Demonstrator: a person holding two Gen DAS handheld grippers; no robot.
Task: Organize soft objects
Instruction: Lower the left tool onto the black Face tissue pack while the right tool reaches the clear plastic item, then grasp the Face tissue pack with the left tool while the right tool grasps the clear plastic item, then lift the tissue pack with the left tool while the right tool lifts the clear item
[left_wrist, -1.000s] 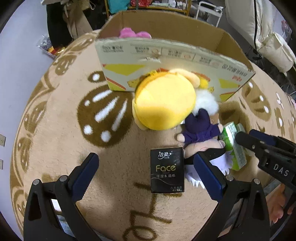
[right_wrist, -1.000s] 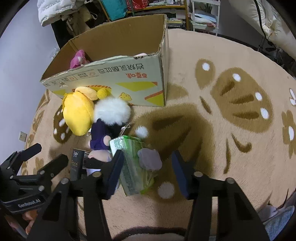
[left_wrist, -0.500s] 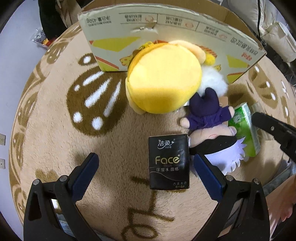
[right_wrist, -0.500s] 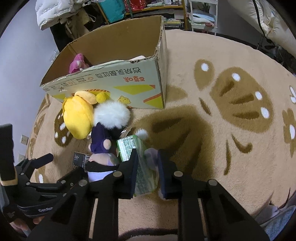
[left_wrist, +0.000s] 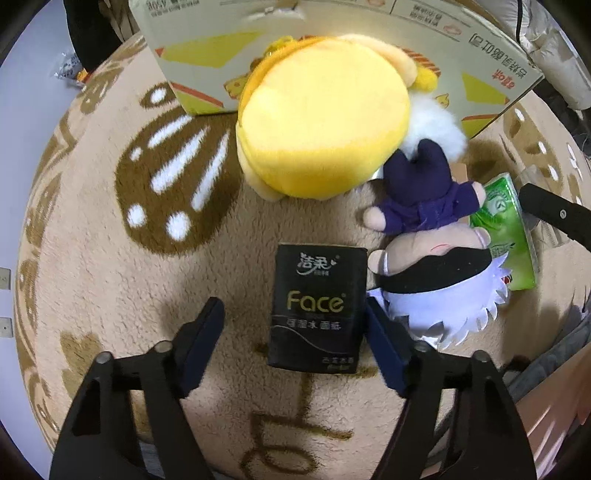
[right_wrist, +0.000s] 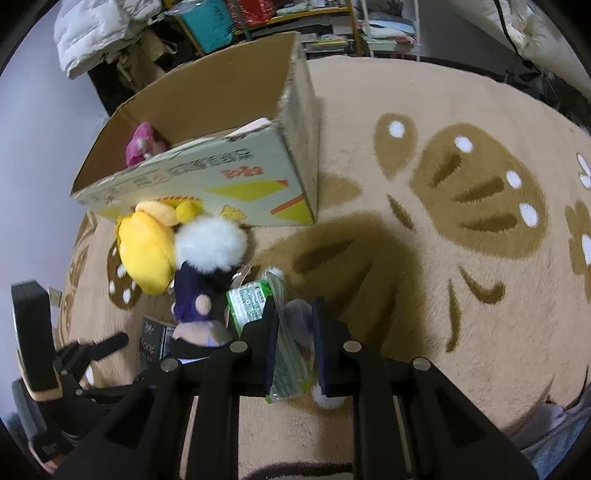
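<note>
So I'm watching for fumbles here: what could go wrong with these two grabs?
The right gripper pinches only the green tissue pack and its loose wrapper; it may slip. The left gripper is open around the black Face tissue pack, its right finger beside the white-haired doll, which it could snag.

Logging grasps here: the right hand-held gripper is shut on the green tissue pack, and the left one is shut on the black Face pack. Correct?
Not quite. The left hand-held gripper is open: in the left wrist view its fingers straddle the black Face pack with a gap on the left side. The right hand-held gripper is shut on the green tissue pack, as you said.
</note>
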